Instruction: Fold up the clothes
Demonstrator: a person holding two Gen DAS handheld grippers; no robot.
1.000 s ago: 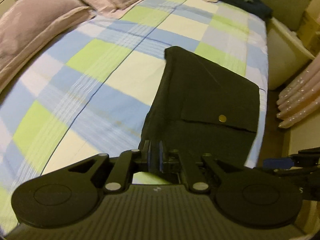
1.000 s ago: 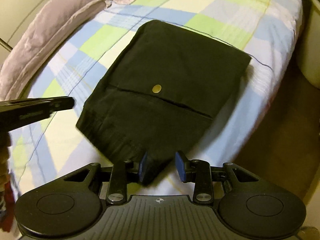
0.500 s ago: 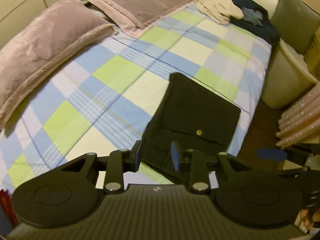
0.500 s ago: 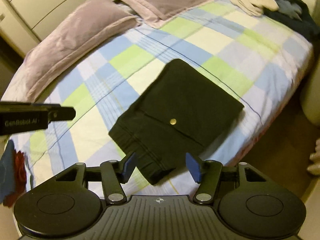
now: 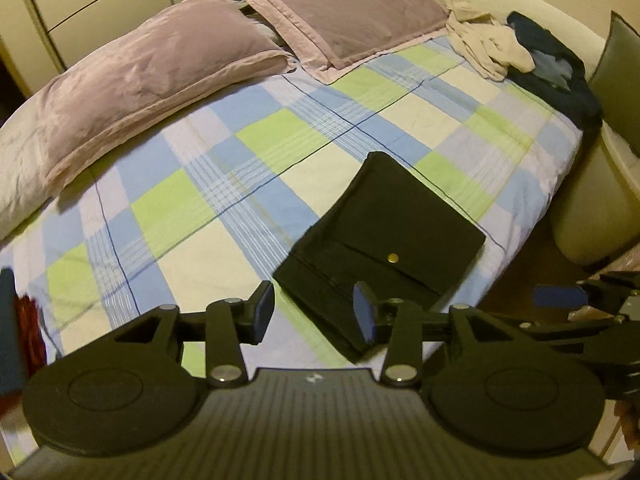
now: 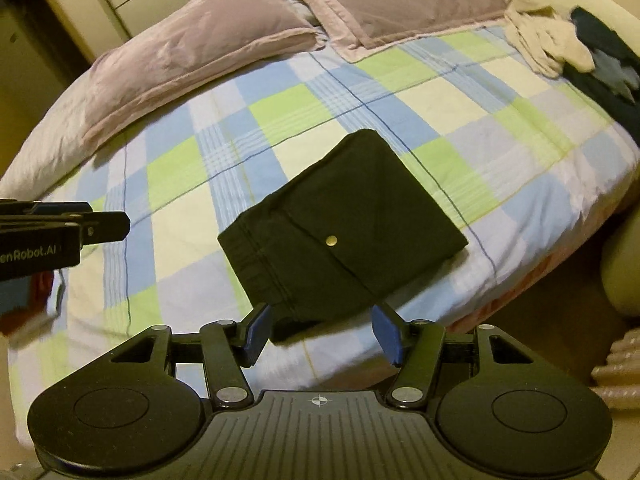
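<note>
The folded black trousers (image 6: 340, 236) lay flat on the checked bedsheet (image 6: 288, 120) near the bed's near edge, apparently set down as finished. The left gripper (image 5: 314, 314), whose jaws had just been opening, and the right gripper (image 6: 322, 334) hung above, fingers spread, empty. Bare sheet stretched toward the pillows (image 5: 148, 72); unfolded clothes (image 5: 520, 52) waited at the far corner.

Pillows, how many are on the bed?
2. One pillow lies at the bed's head on the left, the other pillow beside it on the right. More may be hidden.
</note>
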